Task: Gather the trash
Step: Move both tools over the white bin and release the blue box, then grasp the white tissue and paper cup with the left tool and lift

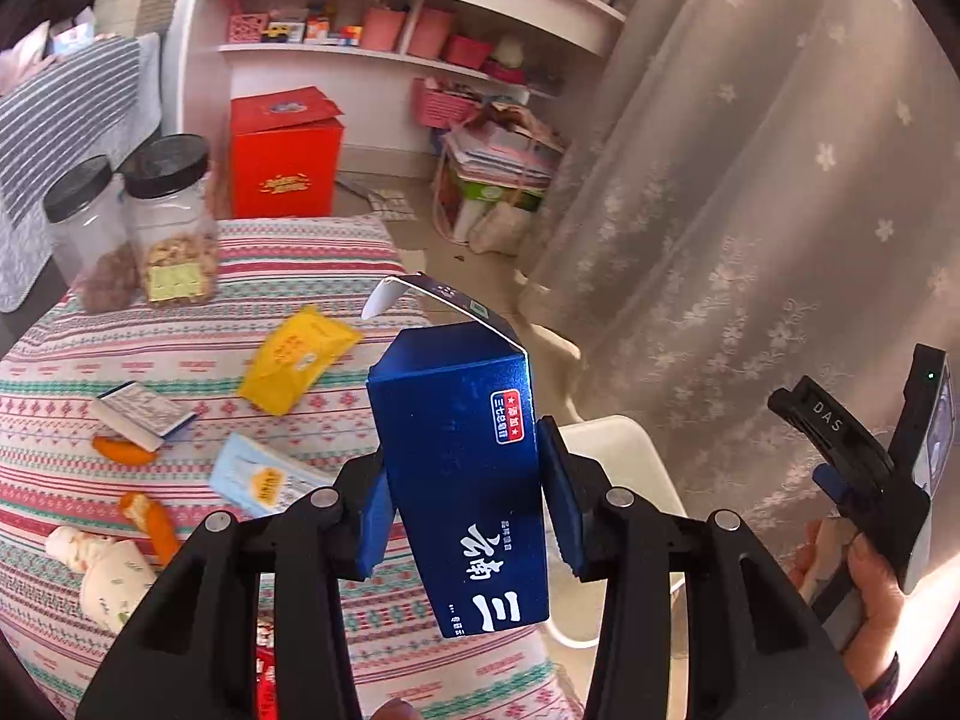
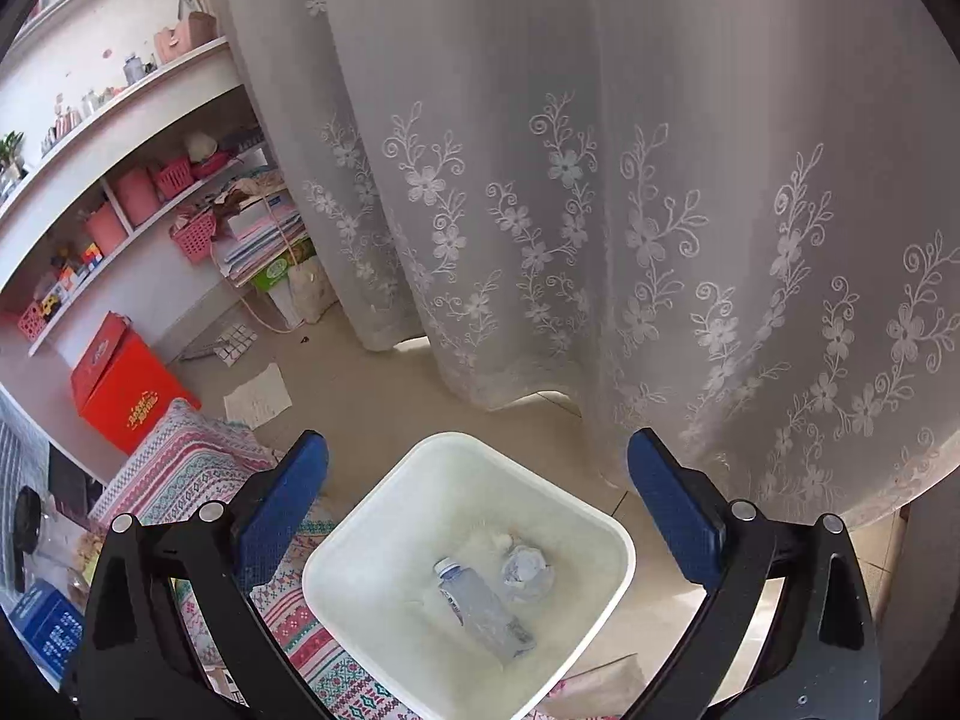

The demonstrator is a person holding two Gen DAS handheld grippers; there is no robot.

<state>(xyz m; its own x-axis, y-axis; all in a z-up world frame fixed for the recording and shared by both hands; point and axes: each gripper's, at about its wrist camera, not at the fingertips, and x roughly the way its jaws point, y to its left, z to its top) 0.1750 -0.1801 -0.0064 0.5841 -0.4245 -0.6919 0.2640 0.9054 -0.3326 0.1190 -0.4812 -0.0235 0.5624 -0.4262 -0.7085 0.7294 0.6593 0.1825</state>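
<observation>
My left gripper [image 1: 468,498] is shut on a tall blue carton [image 1: 462,474] with an open flap, held above the table's right edge. Behind it is the white trash bin [image 1: 624,456]. My right gripper [image 2: 477,510] is open and empty, hovering above the white bin [image 2: 576,510], which holds a clear plastic bottle [image 2: 480,606] and crumpled plastic [image 2: 525,573]. On the patterned tablecloth [image 1: 180,360] lie a yellow packet [image 1: 294,360], a light blue packet [image 1: 264,480], a small box [image 1: 141,414], orange peels [image 1: 150,522] and a crumpled wrapper [image 1: 102,570]. The right gripper shows at the left wrist view's right edge [image 1: 840,456].
Two black-lidded jars [image 1: 174,222] with snacks stand at the table's far left. A red box [image 1: 282,156] sits on the floor by white shelves [image 1: 390,54]. A lace curtain [image 2: 600,180] hangs behind the bin. A paper sheet [image 2: 258,396] lies on the floor.
</observation>
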